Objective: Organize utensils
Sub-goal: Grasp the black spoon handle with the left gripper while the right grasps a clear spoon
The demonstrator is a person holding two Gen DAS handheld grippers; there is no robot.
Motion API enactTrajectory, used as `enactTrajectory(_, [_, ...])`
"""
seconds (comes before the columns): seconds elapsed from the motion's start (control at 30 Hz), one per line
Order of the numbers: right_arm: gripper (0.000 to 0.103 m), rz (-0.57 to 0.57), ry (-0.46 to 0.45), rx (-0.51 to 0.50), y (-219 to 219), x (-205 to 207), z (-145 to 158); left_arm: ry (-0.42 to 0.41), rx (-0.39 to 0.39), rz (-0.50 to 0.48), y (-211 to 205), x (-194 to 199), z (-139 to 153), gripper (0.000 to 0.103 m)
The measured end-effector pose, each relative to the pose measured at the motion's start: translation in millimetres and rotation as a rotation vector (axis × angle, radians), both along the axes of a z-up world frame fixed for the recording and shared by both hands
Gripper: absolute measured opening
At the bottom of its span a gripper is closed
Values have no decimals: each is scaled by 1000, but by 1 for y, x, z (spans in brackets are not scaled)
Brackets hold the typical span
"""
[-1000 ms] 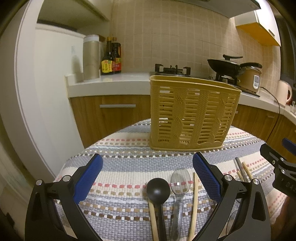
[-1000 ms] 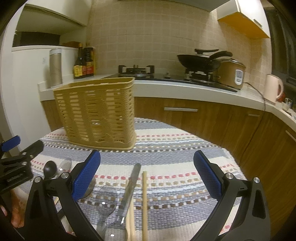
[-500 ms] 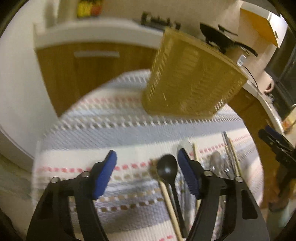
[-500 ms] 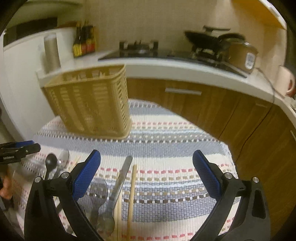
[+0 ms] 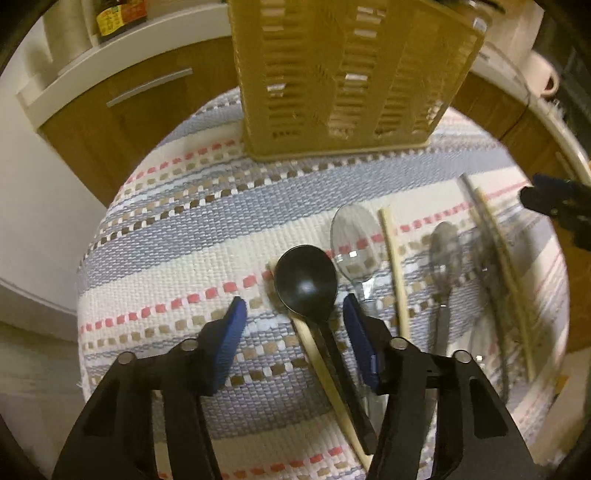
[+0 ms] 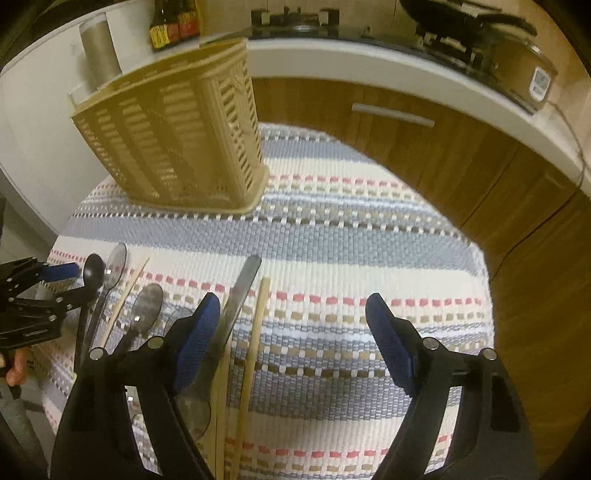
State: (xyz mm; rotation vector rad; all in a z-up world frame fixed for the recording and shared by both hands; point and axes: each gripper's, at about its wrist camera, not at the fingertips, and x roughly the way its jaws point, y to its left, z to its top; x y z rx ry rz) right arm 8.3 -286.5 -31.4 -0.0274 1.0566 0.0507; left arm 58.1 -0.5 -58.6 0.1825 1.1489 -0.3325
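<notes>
A tan slotted utensil basket (image 5: 347, 70) stands upright at the back of the round table; it also shows in the right wrist view (image 6: 173, 136). Utensils lie in a row in front of it: a black spoon (image 5: 306, 284), a clear plastic spoon (image 5: 354, 243), wooden chopsticks (image 5: 395, 273), a metal spoon (image 5: 445, 251). My left gripper (image 5: 293, 310) is open, its jaws either side of the black spoon's neck and a chopstick beside it. My right gripper (image 6: 290, 306) is open above the cloth, with a metal knife (image 6: 240, 291) and a chopstick (image 6: 258, 314) by its left finger.
A striped woven cloth (image 6: 351, 258) covers the table. Wooden cabinets (image 6: 424, 147) and a white counter with bottles (image 6: 173, 26), a stove and a rice cooker (image 6: 524, 70) stand behind. The table edge drops off close on the left and right.
Both grippers have tilted down toward the table. The left gripper has moved in low over the black spoon and its jaws have narrowed. The right gripper has dropped closer to the knife and chopstick.
</notes>
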Motion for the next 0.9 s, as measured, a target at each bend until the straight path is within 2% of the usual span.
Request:
enactTrajectory(0.3, [77,19,157,149,-6,21,-11,19,62,-31,-20,26,-4,49])
enactTrajectory(0.37, [76,23,186,163,-2,26,-15,19,64,-42,-25,26,-2,46])
enactTrajectory(0.43, [75,35,211,184,3,28,-17,19,54,-53,-27,27,0,33])
enactTrajectory(0.53, [74,66,236,223,17,27,-19,13,48,-55,-30,32,2,32])
enactTrajectory(0.63, [70,94,242,232,35,28,-19,-1,25,-50,-24,31,5,32])
enactTrajectory(0.9, [63,167,264,265,102,44,-22,-10,-125,-10,18,34,24,32])
